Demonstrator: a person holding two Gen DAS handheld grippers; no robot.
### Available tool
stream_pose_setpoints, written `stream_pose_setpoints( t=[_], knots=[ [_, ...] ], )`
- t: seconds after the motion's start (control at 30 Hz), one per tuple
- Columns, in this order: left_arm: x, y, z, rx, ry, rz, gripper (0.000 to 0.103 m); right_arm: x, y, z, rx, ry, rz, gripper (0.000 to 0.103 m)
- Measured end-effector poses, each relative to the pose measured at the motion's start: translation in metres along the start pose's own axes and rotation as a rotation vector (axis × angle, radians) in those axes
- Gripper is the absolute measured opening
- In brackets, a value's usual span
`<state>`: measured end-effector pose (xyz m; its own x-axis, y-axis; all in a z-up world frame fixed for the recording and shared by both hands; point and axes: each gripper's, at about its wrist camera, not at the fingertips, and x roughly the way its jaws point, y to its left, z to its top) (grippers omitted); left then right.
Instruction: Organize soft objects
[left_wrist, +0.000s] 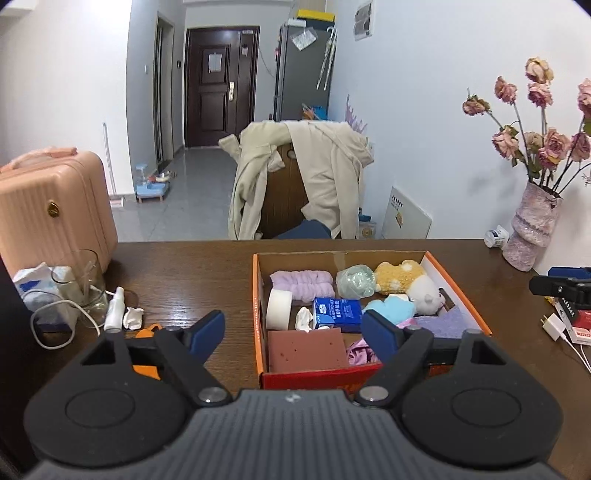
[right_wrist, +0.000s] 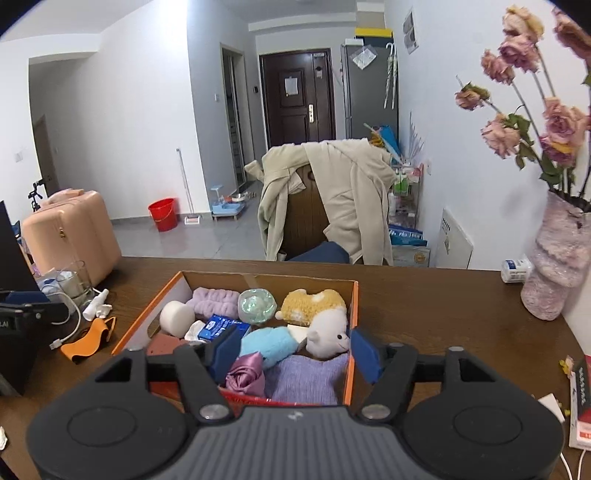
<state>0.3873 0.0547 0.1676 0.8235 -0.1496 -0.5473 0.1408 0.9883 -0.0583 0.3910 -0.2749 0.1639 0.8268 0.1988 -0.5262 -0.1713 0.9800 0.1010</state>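
- On the dark wooden desk (left_wrist: 192, 266) sits an orange-walled cardboard box (left_wrist: 458, 284), open at the top, and nearly all the soft things are already inside it.
- Along its far wall lie a lilac headband (left_wrist: 301, 282), a clear crinkled bag (left_wrist: 356, 282) and a yellow plush toy (left_wrist: 399, 277); a white plush animal (left_wrist: 428, 297) leans beside the yellow one.
- Nearer the middle are a white foam roll (left_wrist: 279, 308), a blue tissue pack (left_wrist: 338, 314) and a pale blue fluffy piece (left_wrist: 389, 310).
- At the near end lie a brown sponge block (left_wrist: 306, 349), a shiny pink satin cloth (right_wrist: 245, 376) and a lavender knit cloth (right_wrist: 308, 376), packed tight, so little free floor is left.
- Left tool (left_wrist: 293, 332): jaws spread wide with nothing between the blue pads, above the box's near left corner.
- Right tool (right_wrist: 290, 350): also spread and empty, hanging over the satin and lavender cloths without touching them; both seem to be clear after a drop.
- Outside the box, to its left, an orange strap-like piece (right_wrist: 88, 339) and a small crumpled white wad (left_wrist: 133, 317) lie loose by a white spray bottle (left_wrist: 114, 308) and a glass cup (left_wrist: 79, 280); I judge these are what remains to collect.
- A pink vase (left_wrist: 532, 232) of dried roses stands well apart at the right.
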Motion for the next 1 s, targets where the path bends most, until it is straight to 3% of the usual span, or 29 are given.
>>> stream_pose_setpoints(
  t=[0.1,0.23,0.33,0.43,0.6,0.73,1.0],
  knots=[
    [-0.016,-0.007,-0.016,-0.023,-0.076,0.018,0.095,-0.014,0.008,-0.018,-0.016,-0.09,-0.019,0.092],
    [-0.035,-0.019,-0.055,-0.006,-0.193,0.057,0.102,-0.027,0.016,-0.056,-0.032,-0.189,-0.047,0.094],
    [-0.042,-0.027,-0.087,-0.004,-0.289,0.085,0.103,-0.034,0.018,-0.088,-0.003,-0.27,-0.057,0.103],
    [-0.041,-0.027,-0.114,-0.036,-0.295,0.077,0.103,-0.043,0.022,-0.119,0.02,-0.322,-0.096,0.103],
    [-0.053,-0.024,-0.156,-0.067,-0.297,0.095,0.103,-0.065,0.033,-0.155,0.01,-0.316,-0.117,0.103],
    [-0.083,-0.024,-0.184,-0.101,-0.299,0.155,0.103,-0.093,0.047,-0.184,-0.01,-0.283,-0.129,0.103],
    [-0.166,-0.055,-0.26,0.01,-0.361,0.104,0.103,-0.157,0.083,-0.255,0.022,-0.265,-0.064,0.103]
  ],
)
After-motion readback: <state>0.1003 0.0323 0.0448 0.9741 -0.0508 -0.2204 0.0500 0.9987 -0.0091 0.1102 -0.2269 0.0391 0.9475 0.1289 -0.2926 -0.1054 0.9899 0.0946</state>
